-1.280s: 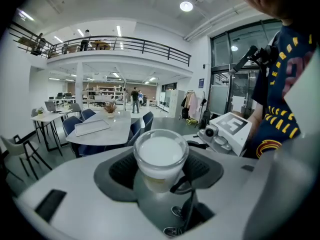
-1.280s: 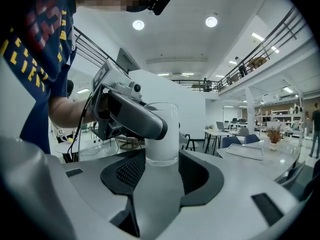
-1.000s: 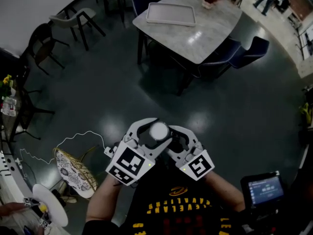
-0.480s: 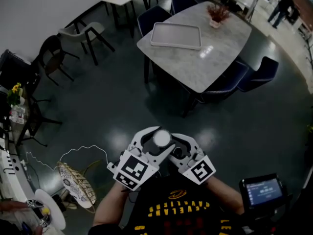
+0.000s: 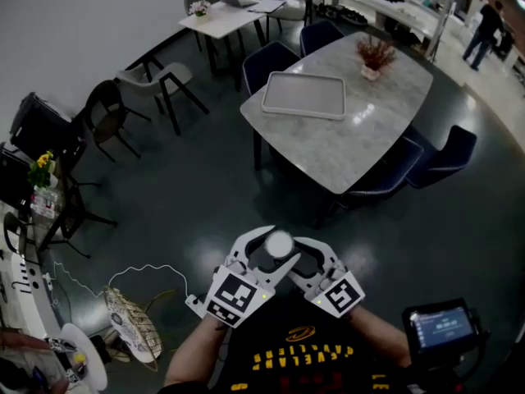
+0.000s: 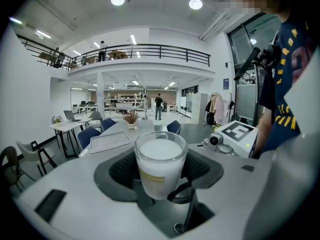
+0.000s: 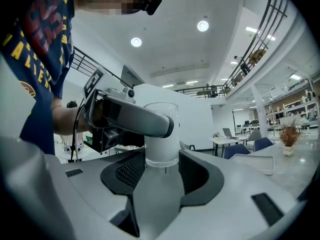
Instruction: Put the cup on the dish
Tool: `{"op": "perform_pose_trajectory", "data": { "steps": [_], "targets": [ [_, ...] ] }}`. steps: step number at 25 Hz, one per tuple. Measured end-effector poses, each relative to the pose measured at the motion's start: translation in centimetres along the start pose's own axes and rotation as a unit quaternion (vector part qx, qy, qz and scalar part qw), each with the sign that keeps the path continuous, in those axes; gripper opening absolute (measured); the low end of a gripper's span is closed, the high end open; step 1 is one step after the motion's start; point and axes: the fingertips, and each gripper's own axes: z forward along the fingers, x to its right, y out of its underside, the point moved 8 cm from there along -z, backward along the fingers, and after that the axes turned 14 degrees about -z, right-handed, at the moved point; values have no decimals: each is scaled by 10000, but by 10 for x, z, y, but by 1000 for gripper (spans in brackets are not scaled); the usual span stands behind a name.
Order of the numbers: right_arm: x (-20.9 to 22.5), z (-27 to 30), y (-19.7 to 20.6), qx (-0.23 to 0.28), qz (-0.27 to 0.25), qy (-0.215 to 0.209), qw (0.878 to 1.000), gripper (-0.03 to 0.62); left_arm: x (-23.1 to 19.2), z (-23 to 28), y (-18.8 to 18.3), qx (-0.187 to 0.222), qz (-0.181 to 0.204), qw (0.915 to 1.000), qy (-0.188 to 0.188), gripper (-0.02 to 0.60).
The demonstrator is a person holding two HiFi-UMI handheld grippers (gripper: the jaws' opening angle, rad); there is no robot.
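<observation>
A clear glass cup (image 5: 279, 243) with white filling is held up in front of the person's chest. My left gripper (image 5: 264, 251) is shut on the cup (image 6: 160, 166), its dark pads pressing both sides. My right gripper (image 5: 297, 254) comes in from the right. Its jaws sit against the base of the cup (image 7: 161, 134), with a left fingertip (image 7: 150, 121) crossing in front. A flat white rectangular dish (image 5: 303, 95) lies on the marble table (image 5: 361, 150) well ahead. That dish (image 6: 109, 141) shows beyond the cup, and the dish (image 7: 260, 164) appears at the right.
Blue chairs (image 5: 443, 158) ring the table, and a small plant (image 5: 375, 56) stands on it. Dark chairs (image 5: 107, 117) and a side table (image 5: 230, 15) are at the left. A gold wire stool (image 5: 131, 327) and a cable lie on the dark floor.
The view has tilted up, so the table and dish sit lower and nearer in the frame. Both grippers stay together on the cup.
</observation>
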Motion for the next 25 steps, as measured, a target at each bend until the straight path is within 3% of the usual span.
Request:
{"op": "perform_pose_trajectory", "data": {
  "steps": [9, 18, 25],
  "targets": [
    [37, 23, 15, -273, -85, 141, 9995, 196, -39, 26, -14, 28, 141, 9999, -44, 262],
    [84, 73, 33, -754, -6, 740, 9944, 196, -135, 38, -37, 88, 35, 9998, 156, 262],
    [129, 128, 32, -919, 109, 1442, 9852, 196, -217, 46, -62, 43, 103, 9991, 405, 262]
  ]
}}
